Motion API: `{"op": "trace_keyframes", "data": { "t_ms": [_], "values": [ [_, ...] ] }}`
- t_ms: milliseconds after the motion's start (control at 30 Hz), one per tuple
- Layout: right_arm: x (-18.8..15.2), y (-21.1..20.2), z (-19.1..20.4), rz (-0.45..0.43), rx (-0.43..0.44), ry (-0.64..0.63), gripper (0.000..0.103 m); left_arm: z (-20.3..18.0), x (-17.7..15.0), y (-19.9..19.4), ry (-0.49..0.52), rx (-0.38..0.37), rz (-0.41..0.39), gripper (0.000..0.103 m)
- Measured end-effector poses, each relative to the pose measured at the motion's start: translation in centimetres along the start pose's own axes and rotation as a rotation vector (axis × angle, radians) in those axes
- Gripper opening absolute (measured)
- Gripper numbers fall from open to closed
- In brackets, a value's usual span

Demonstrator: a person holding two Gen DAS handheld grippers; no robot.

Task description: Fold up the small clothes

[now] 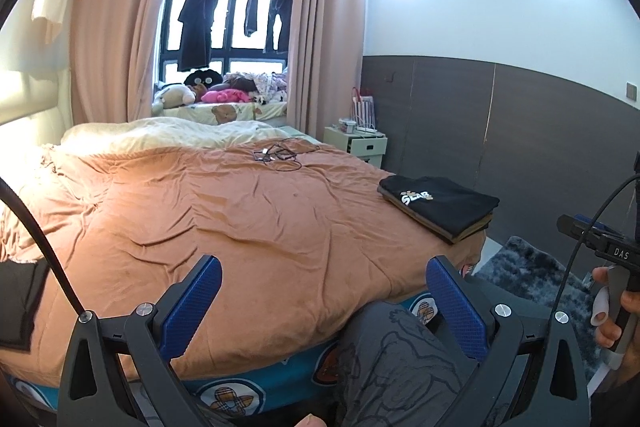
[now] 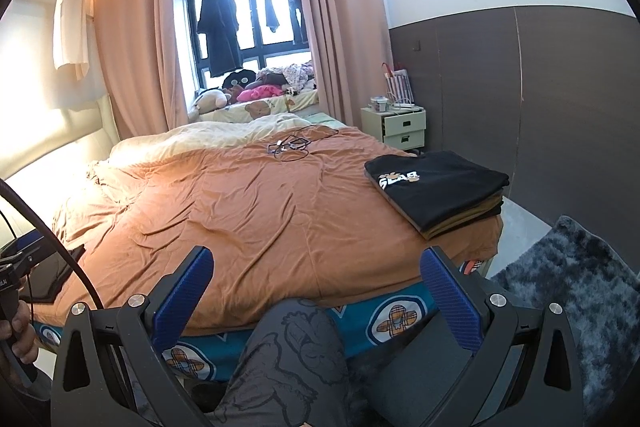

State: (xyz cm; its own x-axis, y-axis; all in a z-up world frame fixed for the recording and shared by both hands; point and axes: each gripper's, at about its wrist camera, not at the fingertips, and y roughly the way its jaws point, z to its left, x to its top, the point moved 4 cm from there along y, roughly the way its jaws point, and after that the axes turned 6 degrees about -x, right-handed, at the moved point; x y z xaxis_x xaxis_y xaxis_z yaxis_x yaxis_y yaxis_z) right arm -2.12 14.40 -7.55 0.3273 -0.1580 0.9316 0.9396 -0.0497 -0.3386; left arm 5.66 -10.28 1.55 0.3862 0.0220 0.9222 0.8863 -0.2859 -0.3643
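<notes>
Left gripper [image 1: 324, 291] and right gripper [image 2: 316, 283] both gape wide, empty; folded stack [image 2: 438, 187] at right on bed [image 2: 248, 211].

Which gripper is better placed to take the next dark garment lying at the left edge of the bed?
Left. The unfolded dark garment lies close beside the left gripper, whose fingers are open and empty. The right gripper is nearer the folded stack.

The bed [image 1: 240, 219] wears a rumpled orange-brown cover. On its near right corner sits a stack of folded clothes [image 1: 440, 207], black on top. Tangled cables [image 1: 280, 155] lie far back; a dark garment [image 1: 20, 299] at the near left edge.
</notes>
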Motion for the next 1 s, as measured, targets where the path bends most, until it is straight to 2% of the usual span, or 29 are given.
{"op": "trace_keyframes", "data": {
  "t_ms": [1000],
  "values": [
    [0.1, 0.0, -1.3, 0.006, -0.001, -0.012, 0.103, 0.4, -0.4, -0.5, -0.022, 0.002, 0.0, 0.103]
  ]
}}
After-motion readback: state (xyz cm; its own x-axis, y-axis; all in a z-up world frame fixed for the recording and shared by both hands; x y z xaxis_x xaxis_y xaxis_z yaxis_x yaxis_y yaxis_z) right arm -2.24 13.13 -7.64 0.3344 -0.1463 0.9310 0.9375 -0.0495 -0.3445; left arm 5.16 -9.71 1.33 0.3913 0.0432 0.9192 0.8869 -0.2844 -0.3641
